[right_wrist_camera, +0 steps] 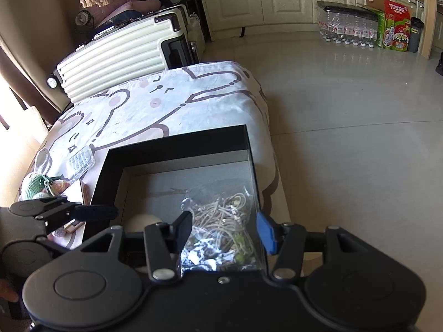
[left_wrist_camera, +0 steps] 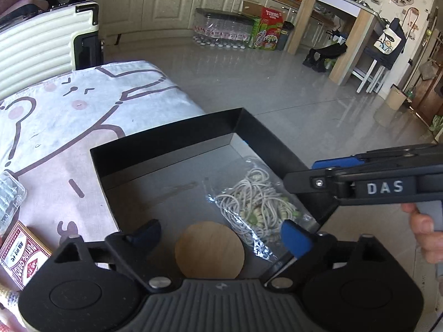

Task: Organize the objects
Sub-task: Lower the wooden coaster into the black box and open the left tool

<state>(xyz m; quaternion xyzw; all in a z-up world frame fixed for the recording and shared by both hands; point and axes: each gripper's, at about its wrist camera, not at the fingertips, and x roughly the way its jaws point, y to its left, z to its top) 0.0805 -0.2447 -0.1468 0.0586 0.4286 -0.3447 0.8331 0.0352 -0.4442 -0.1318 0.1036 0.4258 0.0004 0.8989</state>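
A black open box (left_wrist_camera: 166, 152) sits at the near right corner of the counter (left_wrist_camera: 83, 116), which is covered with a cartoon-print cloth, handy to both hands so that loose things can be gathered into it. Two things already lie on its grey floor: a clear bag of coiled cord (left_wrist_camera: 257, 202) toward the right wall, and a round wooden disc (left_wrist_camera: 210, 249) at the near edge, just left of the bag.

The left claw (left_wrist_camera: 221, 235) hangs over the disc with its jaws spread wide and nothing between them; the disc lies flat below, apart from both pads, which reads as a drop just completed. The right claw (right_wrist_camera: 224, 229) hovers above the bag, jaws about half open and empty; the bag lies under the gap, not pinched, so it looks placed as well.

Still outside the box, on the cloth to its left, wait a pack of playing cards (left_wrist_camera: 22, 254), a clear plastic case (right_wrist_camera: 80, 161) and a crocheted toy (right_wrist_camera: 38, 186). These are probably the next to go in, and the left claw is nearer them.
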